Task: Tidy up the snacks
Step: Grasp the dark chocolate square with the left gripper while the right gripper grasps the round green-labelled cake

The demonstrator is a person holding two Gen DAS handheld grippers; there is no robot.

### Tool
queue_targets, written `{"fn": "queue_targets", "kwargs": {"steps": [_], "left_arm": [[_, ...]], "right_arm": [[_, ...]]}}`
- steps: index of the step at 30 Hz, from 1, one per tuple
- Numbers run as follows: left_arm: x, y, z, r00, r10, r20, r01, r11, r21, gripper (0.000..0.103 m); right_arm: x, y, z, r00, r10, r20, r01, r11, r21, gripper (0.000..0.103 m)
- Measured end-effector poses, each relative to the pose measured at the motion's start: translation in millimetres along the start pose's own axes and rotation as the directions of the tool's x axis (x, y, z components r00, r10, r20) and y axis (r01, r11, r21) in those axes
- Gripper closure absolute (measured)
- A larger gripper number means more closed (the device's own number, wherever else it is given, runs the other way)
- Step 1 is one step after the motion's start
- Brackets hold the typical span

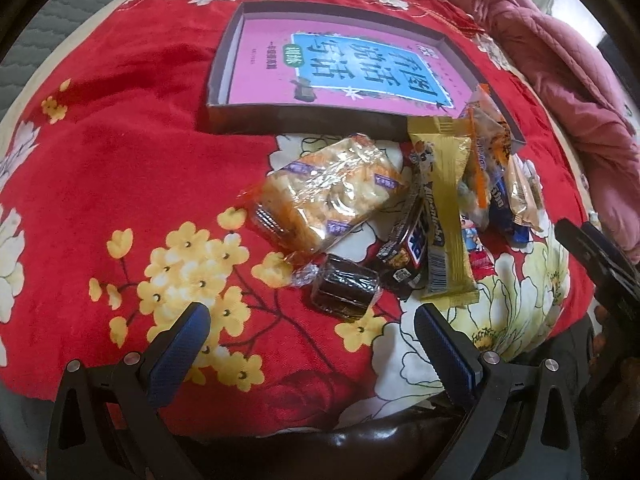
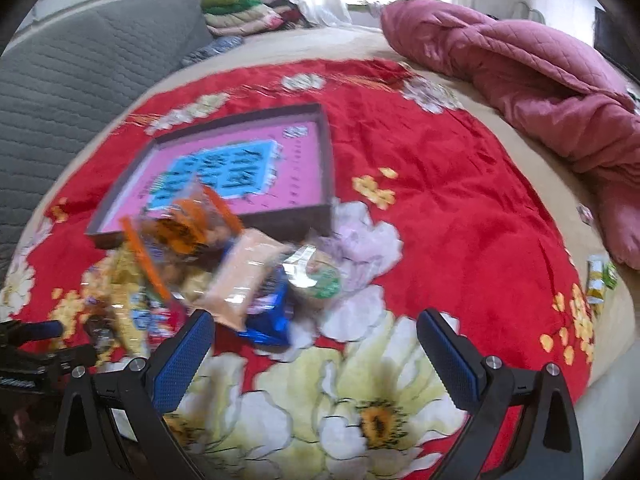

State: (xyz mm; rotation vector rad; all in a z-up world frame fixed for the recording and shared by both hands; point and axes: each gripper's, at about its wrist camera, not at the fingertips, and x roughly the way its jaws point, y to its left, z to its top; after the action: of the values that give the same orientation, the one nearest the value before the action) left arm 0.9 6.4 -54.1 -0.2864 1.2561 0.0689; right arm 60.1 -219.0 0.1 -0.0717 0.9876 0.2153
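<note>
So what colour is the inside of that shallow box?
The box is pink inside with a blue panel of lettering, clearest in the left wrist view.

left gripper [image 1: 312,330]: wide open, nothing between the blue pads, both fingers pointing forward and hovering.
right gripper [image 2: 316,334]: also spread wide, nothing gripped, pads facing each other across a big gap.
relative position: the right gripper sits off to the right of the left claw, slightly ahead; the left one pokes in at the right claw's lower left.
</note>
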Motion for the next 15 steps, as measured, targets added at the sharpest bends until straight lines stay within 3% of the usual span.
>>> {"fn": "queue_targets", "kwargs": {"steps": [5,15], "left_arm": [[4,-2,4,1.000,-0.003,0.006,0.003,1.000,0.007,0.005],[5,0,5,0.999,-0.047,0.012,0.047,0.999,0.011,0.024]], "right_arm": [[11,-15,5,1.000,0.017,-0.004,-0.017,0.999,0.030,0.004],[34,-14,15,0.998,0.048,0.044,-0.043,0.993,-0.110,0.018]]}}
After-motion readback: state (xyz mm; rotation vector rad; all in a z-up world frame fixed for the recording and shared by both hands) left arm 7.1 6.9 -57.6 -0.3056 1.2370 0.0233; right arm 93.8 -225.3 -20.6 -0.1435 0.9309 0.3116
